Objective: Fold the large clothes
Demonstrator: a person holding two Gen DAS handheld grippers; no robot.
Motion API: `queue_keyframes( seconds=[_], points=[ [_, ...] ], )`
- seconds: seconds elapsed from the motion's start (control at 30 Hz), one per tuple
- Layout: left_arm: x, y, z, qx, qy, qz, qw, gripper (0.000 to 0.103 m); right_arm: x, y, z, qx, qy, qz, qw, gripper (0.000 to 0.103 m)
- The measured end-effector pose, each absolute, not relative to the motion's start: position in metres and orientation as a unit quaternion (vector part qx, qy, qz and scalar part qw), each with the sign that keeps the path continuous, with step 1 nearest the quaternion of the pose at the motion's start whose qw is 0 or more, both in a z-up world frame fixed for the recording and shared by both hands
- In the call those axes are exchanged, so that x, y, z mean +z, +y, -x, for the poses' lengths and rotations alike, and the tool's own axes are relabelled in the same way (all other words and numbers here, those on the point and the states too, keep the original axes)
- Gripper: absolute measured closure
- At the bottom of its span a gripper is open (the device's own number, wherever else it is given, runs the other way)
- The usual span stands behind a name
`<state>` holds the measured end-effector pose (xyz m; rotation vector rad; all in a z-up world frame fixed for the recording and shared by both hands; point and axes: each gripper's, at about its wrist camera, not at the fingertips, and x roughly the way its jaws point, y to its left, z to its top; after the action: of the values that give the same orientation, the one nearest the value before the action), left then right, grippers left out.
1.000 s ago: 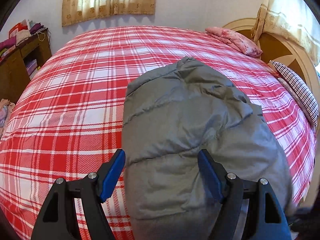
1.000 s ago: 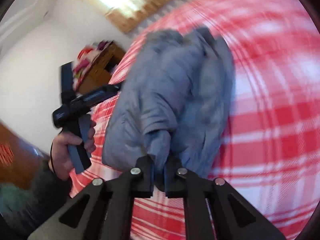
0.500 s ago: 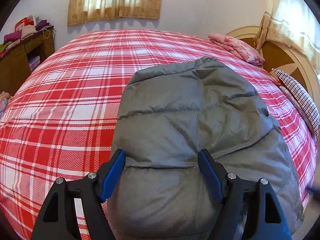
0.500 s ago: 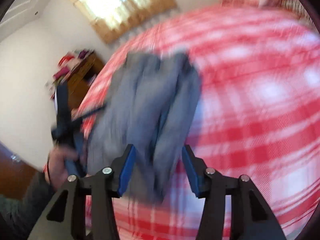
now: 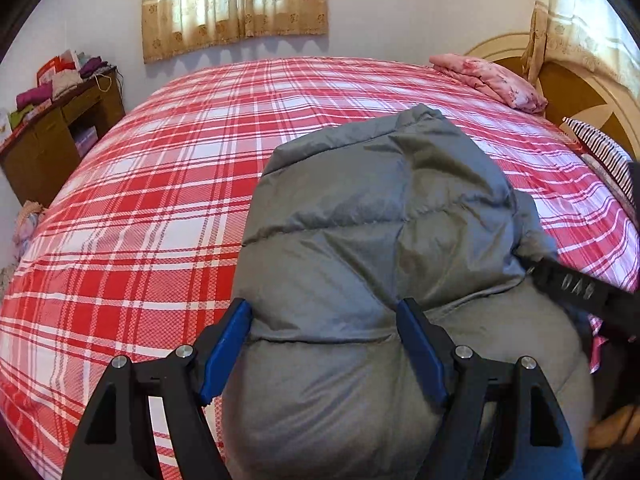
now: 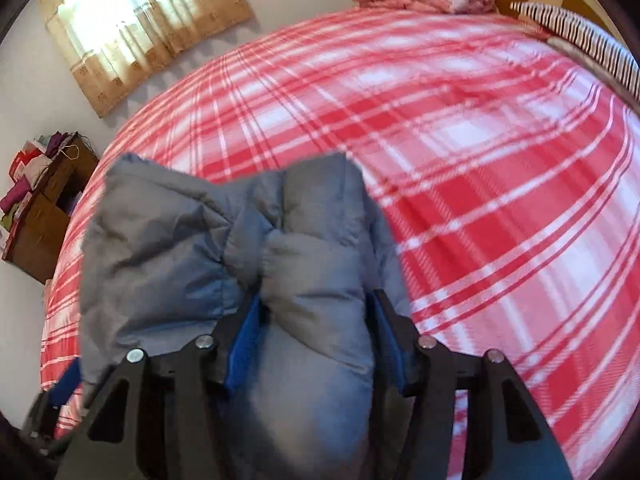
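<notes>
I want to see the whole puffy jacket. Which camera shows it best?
The left wrist view: the grey jacket lies sharp and nearly whole on the bed. The right wrist view is blurry and shows only its bunched side, with a fold between the right gripper fingers.

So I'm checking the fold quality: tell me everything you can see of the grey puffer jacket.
The grey puffer jacket is quilted in stitched horizontal panels, of a matte, smooth-looking padded fabric. It lies folded into a thick, puffy bundle on the red plaid bedspread, near the bed's close edge. The left hand-held gripper straddles its near end with jaws wide; the right hand-held gripper, whose jaws have just been opening, has a padded fold between its blue pads.
</notes>
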<state>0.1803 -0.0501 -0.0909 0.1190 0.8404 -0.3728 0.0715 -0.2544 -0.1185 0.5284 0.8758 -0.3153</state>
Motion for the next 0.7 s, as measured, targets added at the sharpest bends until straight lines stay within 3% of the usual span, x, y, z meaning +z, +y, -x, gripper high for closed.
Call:
queue_keyframes(
  seconds=[0.53,0.7],
  points=[
    [-0.117,-0.069,-0.197,-0.168,0.400,-0.046,0.900,0.019,-0.137,-0.246,-0.071,-0.132,0.386,-0.215,0.887,0.038],
    [-0.110,-0.061,-0.199,-0.204,0.430,-0.049,0.878,0.019,-0.134,-0.248,-0.074,-0.121,0.399,-0.211,0.884,0.038]
  ],
)
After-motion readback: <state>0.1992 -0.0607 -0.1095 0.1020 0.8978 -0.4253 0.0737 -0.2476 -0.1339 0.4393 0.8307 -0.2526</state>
